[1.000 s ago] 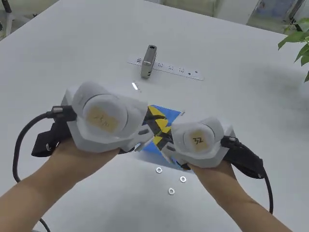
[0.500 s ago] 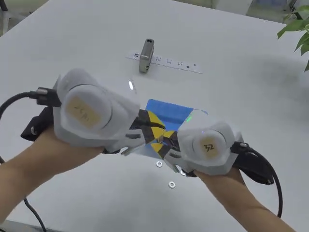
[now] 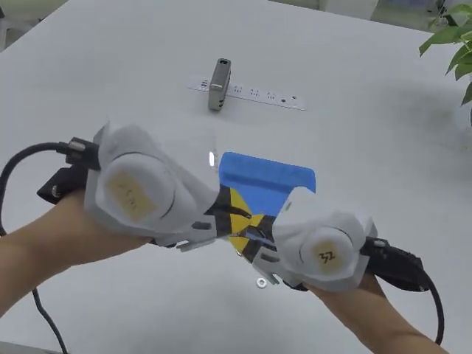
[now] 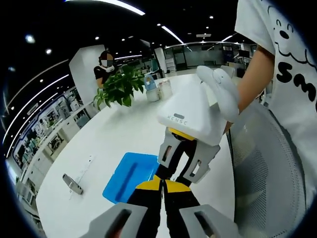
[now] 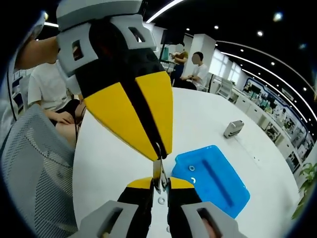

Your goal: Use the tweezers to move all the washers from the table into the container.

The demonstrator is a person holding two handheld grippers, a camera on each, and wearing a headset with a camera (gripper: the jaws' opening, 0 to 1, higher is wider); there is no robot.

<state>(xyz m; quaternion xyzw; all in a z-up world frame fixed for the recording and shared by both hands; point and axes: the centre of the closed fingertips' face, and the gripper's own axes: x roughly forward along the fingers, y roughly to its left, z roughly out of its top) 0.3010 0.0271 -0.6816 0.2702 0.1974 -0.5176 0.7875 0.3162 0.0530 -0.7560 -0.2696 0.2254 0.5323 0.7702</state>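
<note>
The right tool [image 5: 159, 186] was pressed together on the tweezers [image 5: 159, 171], which stood up between its yellow jaws. The left tool [image 5: 157, 147] faced it tip to tip, its jaws also pressed together, on the tweezers' other end. Both hung above the counter [image 3: 147, 66] at the near edge of the blue tray [image 5: 225, 191]. Two washers [image 5: 191, 168] lay in the tray. Another washer [image 5: 161, 201] lay on the counter just under the right tool.
</note>
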